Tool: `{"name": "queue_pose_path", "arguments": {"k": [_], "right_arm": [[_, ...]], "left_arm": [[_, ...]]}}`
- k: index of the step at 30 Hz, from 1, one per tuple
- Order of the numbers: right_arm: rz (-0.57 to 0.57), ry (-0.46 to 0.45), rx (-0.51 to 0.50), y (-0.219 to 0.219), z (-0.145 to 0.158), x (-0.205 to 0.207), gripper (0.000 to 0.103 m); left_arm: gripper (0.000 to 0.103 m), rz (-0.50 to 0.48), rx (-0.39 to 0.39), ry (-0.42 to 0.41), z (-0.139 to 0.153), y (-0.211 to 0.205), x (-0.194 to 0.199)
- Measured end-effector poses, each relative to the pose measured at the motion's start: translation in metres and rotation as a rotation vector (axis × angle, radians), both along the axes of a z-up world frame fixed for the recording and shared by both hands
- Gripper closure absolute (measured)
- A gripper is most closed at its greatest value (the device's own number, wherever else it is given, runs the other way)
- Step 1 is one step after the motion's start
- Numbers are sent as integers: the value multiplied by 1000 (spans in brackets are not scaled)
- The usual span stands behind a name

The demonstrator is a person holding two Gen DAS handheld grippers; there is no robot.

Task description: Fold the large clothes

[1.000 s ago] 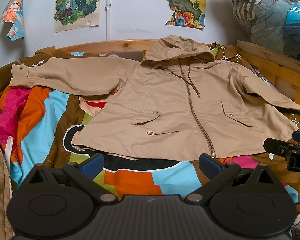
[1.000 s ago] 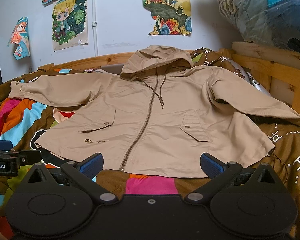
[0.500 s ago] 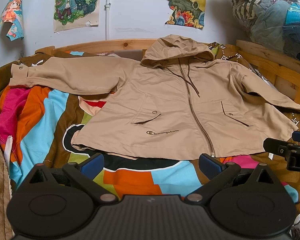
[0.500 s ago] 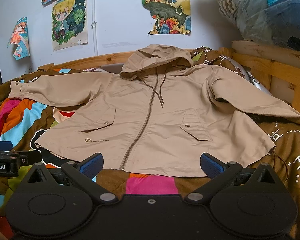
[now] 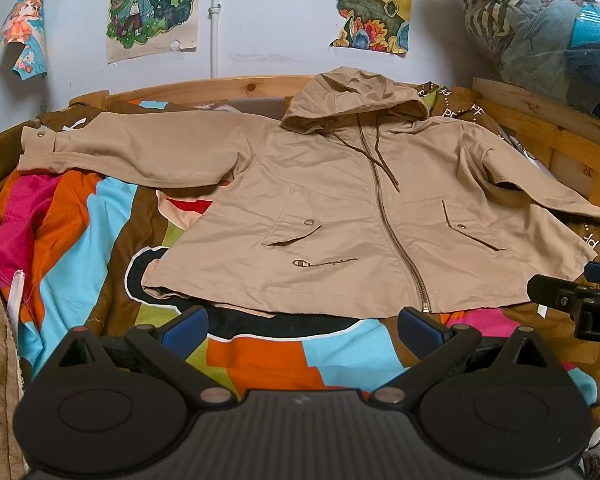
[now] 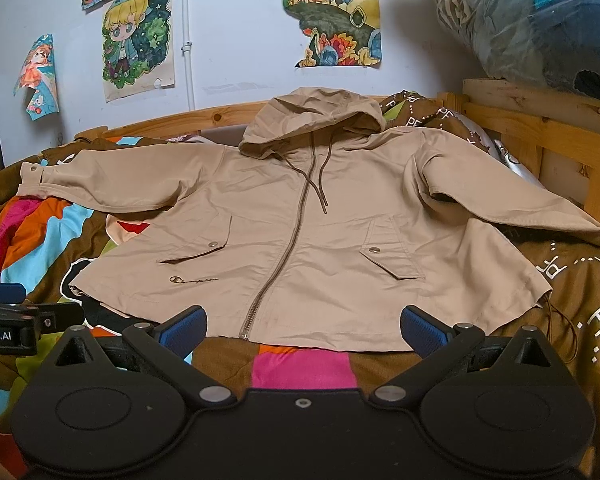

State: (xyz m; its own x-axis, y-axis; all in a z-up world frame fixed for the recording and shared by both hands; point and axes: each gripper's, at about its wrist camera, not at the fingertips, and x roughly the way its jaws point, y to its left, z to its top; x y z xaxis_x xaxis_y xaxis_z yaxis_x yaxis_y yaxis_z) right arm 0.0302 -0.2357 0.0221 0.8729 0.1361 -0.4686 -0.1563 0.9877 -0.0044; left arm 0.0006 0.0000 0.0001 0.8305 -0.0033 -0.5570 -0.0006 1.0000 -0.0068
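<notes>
Patterned bedspread (image 5: 80,232), tan jacket (image 5: 340,220) apparently untouched, beyond both spread hand-held grippers (image 5: 302,326) (image 6: 302,326)

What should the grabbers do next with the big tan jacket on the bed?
Probably the left gripper should reach for the left sleeve and fold it across the jacket. The jacket lies flat, zipped, front up, with both sleeves spread wide, so nothing is folded yet. Both grippers, the right gripper too, are open and hold nothing, just short of the hem.

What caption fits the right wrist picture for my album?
Open right tongs hover before the hem of a tan hooded jacket spread flat, zipped, on a colorful blanket.
</notes>
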Motion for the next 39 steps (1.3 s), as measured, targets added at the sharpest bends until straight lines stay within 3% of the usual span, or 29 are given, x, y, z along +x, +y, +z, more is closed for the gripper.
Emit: {"name": "queue_pose_path", "arguments": {"k": [15,20,25,33,39], "right_arm": [[-18,19,-11,-2,-2,1,1],[-54,41,-10,-7,-6,6,1],[-149,9,2,-32,1,6,1],[-429,-43,155,-124,22,11,1],[-538,-6,404,-201,26,40,9]], "left_arm": [[1,4,5,13,-12,-1,1],[1,10,6,45,-29,-3,-2],[1,18,4,57,-18,-1,0],[1,2,-15,90,-18,-9,22],[1,-53,-27,120,-3,-26,66]]}}
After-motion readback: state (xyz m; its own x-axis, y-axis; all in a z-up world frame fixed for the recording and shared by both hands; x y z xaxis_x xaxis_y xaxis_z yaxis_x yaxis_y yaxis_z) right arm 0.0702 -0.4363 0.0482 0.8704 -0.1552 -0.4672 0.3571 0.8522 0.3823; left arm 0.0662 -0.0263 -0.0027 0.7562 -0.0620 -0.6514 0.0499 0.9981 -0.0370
